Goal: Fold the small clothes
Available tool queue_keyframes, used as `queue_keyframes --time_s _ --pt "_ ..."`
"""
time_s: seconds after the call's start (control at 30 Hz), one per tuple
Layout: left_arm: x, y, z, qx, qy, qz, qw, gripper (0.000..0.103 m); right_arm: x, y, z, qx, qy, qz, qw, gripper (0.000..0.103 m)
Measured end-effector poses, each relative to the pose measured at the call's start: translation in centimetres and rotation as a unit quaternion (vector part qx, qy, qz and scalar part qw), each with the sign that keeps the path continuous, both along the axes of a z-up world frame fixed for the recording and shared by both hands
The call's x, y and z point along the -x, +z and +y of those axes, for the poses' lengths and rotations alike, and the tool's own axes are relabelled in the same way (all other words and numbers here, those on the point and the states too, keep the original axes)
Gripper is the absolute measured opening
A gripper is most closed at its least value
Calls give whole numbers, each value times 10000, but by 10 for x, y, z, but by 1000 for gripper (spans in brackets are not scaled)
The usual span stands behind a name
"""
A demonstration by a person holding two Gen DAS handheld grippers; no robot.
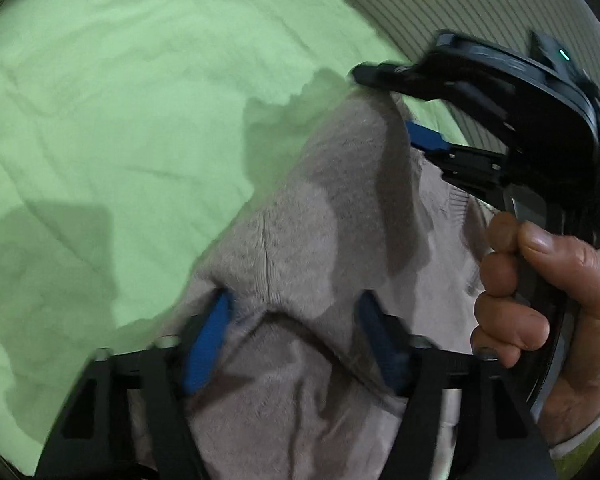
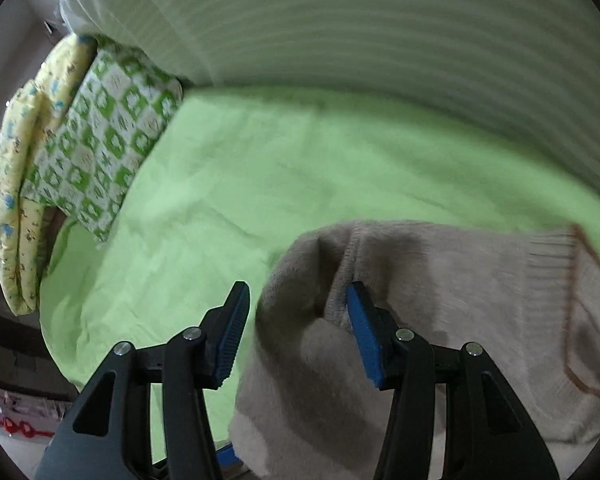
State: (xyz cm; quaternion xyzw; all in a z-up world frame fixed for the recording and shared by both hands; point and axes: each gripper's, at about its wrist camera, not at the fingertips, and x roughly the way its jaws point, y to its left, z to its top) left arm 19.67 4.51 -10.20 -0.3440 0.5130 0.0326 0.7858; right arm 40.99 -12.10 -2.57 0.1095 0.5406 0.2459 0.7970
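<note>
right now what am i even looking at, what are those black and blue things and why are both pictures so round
No robot here: a person's hand holds a tool with a two-fingered claw; there is one per hand. A fisheye camera on each looks along its blue-padded fingers, hence the round pictures. The left claw has a fold of a beige knit sweater bunched between its pads. The right claw stands open around another fold. The sweater lies on a light green sheet, and folded patterned bedding sits at its far corner.
</note>
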Motion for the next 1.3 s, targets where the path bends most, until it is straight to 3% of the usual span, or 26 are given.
queue_keyframes --time_s 0.03,0.07,0.17,0.23,0.37,0.43,0.5,0.53,0.57,0.6,0.63,0.77,0.93,1.03,1.13,1.23,1.3 --pt "-3 0 -2 -167 -40 1 9999 34 -1 -3 0 36 -11 33 10000 28" --pt "-5 -1 -2 -222 -80 -39 9997 27 -2 -4 -2 3 -61 57 10000 8" --pt "1 4 6 -212 -246 -342 9989 17 7 17 -13 -602 -130 -494 9969 8" --pt "6 14 7 -515 -482 -620 9956 15 15 30 -13 -660 -57 -978 9930 8" --pt "8 14 1 -1011 -924 -670 9883 15 7 9 -12 -407 -115 -693 9967 10" --pt "9 13 1 -954 -1049 -628 9879 19 7 4 -26 -364 -459 -581 9966 15" --pt "9 17 2 -955 -1120 -624 9871 25 15 11 -46 -632 -757 -666 9929 21" --pt "11 20 6 -977 -1156 -629 9865 31 24 19 -57 -711 -888 -789 9904 24" --pt "13 24 7 -1036 -1176 -616 9857 47 30 24 -65 -716 -980 -879 9887 29" --pt "16 26 10 -1084 -1184 -611 9851 55 40 32 -77 -758 -1088 -966 9865 32" --pt "20 30 14 -1171 -1141 -623 9846 57 53 37 -89 -826 -1170 -1063 9840 38" --pt "23 40 28 -1323 -1018 -595 9842 59 109 48 -132 -608 -1526 -1359 9770 39" --pt "11 48 34 -1370 -1150 -611 9820 62 196 37 -199 163 -2564 -1411 9561 39" --pt "19 48 22 -1529 -1484 -560 9754 69 242 21 -243 370 -3347 -1170 9343 40" --pt "33 40 1 -1812 -1828 -528 9649 69 277 3 -279 491 -4060 -904 9081 53" --pt "34 24 -23 -2473 -2116 -440 9445 69 287 -11 -298 378 -4333 -712 8976 54" --pt "31 15 -29 -3092 -2077 -303 9275 66 286 -13 -299 332 -4295 -765 8992 54"
